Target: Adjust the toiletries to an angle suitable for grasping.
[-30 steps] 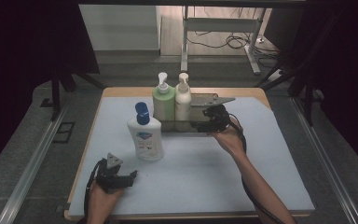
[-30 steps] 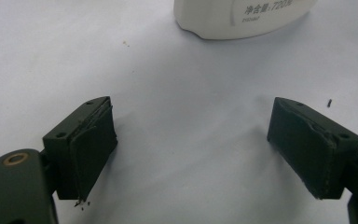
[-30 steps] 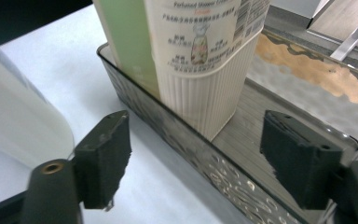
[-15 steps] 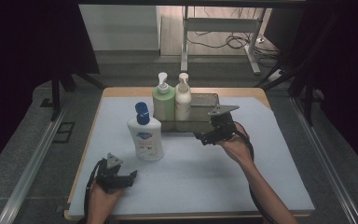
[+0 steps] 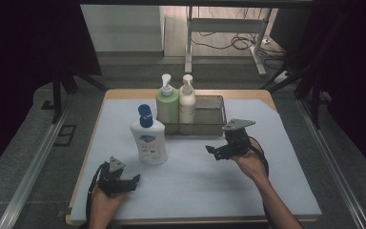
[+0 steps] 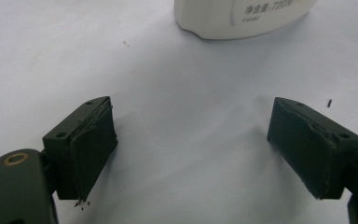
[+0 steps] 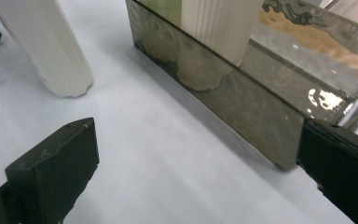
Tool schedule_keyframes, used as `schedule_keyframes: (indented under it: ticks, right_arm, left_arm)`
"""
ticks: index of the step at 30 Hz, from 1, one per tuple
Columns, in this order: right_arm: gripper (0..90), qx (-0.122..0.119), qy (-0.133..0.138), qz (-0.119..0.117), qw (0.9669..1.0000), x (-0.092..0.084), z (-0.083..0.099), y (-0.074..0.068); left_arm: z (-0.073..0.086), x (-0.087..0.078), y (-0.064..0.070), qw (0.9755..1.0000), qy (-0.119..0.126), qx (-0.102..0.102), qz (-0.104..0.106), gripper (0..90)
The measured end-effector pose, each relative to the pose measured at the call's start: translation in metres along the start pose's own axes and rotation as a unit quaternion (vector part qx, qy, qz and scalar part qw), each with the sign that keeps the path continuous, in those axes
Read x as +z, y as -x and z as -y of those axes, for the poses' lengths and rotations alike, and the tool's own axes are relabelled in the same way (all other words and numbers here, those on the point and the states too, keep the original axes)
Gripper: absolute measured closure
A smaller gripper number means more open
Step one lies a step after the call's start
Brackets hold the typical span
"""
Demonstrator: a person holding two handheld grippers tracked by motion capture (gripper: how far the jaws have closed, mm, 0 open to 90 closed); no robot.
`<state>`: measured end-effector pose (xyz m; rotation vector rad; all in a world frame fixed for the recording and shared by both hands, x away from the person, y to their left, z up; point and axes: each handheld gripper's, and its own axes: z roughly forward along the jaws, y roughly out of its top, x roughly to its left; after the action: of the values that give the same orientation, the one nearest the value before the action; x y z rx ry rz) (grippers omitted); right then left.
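On the table (image 5: 286, 191) stands a metal tray (image 5: 209, 125), and inside it, at its left end, a green pump bottle (image 5: 167, 102) and a cream pump bottle (image 5: 187, 101) stand upright, side by side. A white bottle with a blue cap (image 5: 147, 138) stands on the table in front of the tray's left corner, apart from it, between the two hands.

The right tool (image 5: 214, 151) has just been opening; its jaws are now wide and nothing is between them. In the right gripper view the right tool (image 7: 196, 163) is near the front wall of the tray, with bare table under it. The right hand (image 5: 250, 162) holds it low, pointing to the left.

The left tool (image 5: 132, 180) is also wide open and empty. In the left gripper view the base of the white bottle is ahead of its jaws, well apart. The left hand (image 5: 106, 200) rests near the front edge of the table.
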<state>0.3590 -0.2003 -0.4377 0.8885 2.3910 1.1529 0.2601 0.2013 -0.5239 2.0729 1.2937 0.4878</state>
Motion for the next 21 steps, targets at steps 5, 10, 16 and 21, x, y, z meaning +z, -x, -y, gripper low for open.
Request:
schedule_keyframes:
  ticks: [5,10,16,21]
  right_arm:
    - [0.0,0.005,-0.002,-0.003,1.0,-0.008,0.016,-0.003]
    - [0.0,0.004,-0.009,-0.002,1.0,-0.015,0.035,-0.008]
    - [0.0,0.006,-0.01,0.002,0.9999,-0.02,0.049,-0.013]
    - [0.1,0.019,-0.004,0.007,0.9998,-0.024,0.064,-0.017]
  left_arm:
    - [0.0,0.0,0.0,1.0,0.0,0.0,0.0,14.8]
    - [0.0,0.0,0.0,1.0,0.0,-0.001,0.0,14.8]
    - [0.0,0.0,0.0,1.0,0.0,-0.001,0.0,14.8]
    - [0.0,0.0,0.0,1.0,0.0,-0.001,0.001,14.8]
